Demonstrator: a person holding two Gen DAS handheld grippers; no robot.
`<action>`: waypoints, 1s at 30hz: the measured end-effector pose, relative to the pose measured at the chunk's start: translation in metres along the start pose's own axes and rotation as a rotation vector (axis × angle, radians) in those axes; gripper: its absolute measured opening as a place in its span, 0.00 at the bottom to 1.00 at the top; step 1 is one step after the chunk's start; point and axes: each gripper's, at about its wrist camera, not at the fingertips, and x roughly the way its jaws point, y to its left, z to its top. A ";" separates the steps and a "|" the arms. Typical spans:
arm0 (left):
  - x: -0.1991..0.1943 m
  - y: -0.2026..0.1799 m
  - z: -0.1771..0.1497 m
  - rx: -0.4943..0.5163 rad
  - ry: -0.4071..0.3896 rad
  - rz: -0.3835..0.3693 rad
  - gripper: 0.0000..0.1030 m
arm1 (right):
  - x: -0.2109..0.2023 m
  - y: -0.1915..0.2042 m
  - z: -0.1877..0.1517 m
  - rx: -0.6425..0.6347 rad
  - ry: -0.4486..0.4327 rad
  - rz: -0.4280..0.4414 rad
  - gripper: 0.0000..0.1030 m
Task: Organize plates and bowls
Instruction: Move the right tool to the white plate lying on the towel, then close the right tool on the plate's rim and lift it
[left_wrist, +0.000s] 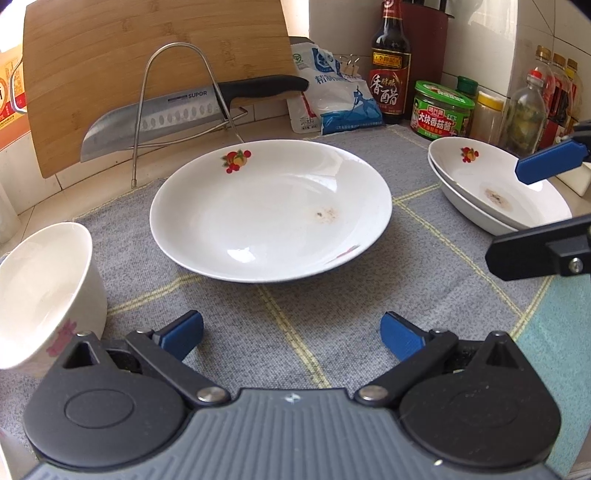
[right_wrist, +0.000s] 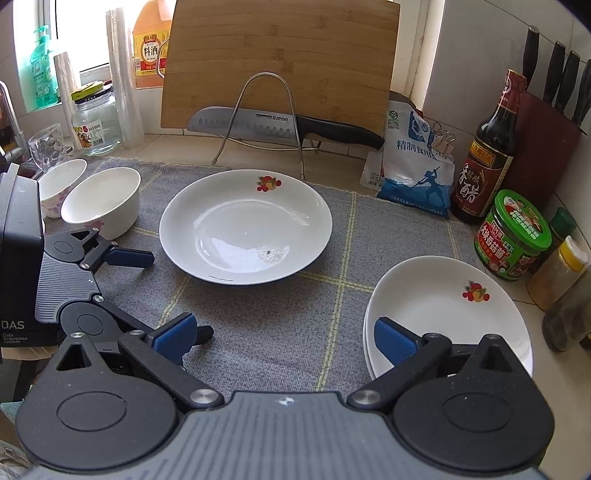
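your left gripper hangs low over the grey cloth, fingers spread wide, gripping nothing. your right gripper is the same: fingers apart, nothing between them, its right blue pad over the near rim of the stacked plates. that stack is two white plates with a fruit print, one nested in the other, on the right side of the cloth just in front of the green-lid jar. the single plate sits alone mid cloth, flat, with a fruit print on its far rim and a small brown smudge inside, well apart from the stack. two white bowls sit at the left of the cloth: the near bowl upright with a pink print low on its side, the far bowl just behind it, looks touching but can't tell for sure. in the left wrist view only one bowl shows, just left of your left gripper. behind the single plate a knife lies across a wire rack in front of a wooden board leaning on the wall. a salt bag and a dark vinegar bottle stand at the back right, and a knife block is in the corner. neither gripper touches any dish.
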 end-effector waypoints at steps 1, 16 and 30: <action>0.001 0.001 0.001 -0.012 0.002 0.001 0.99 | 0.003 -0.003 0.002 -0.001 0.006 0.016 1.00; 0.020 0.005 0.013 -0.029 -0.023 0.006 1.00 | 0.070 -0.027 0.061 -0.038 0.034 0.191 1.00; 0.021 0.003 0.013 -0.048 -0.048 0.022 1.00 | 0.150 -0.039 0.090 -0.033 0.195 0.314 1.00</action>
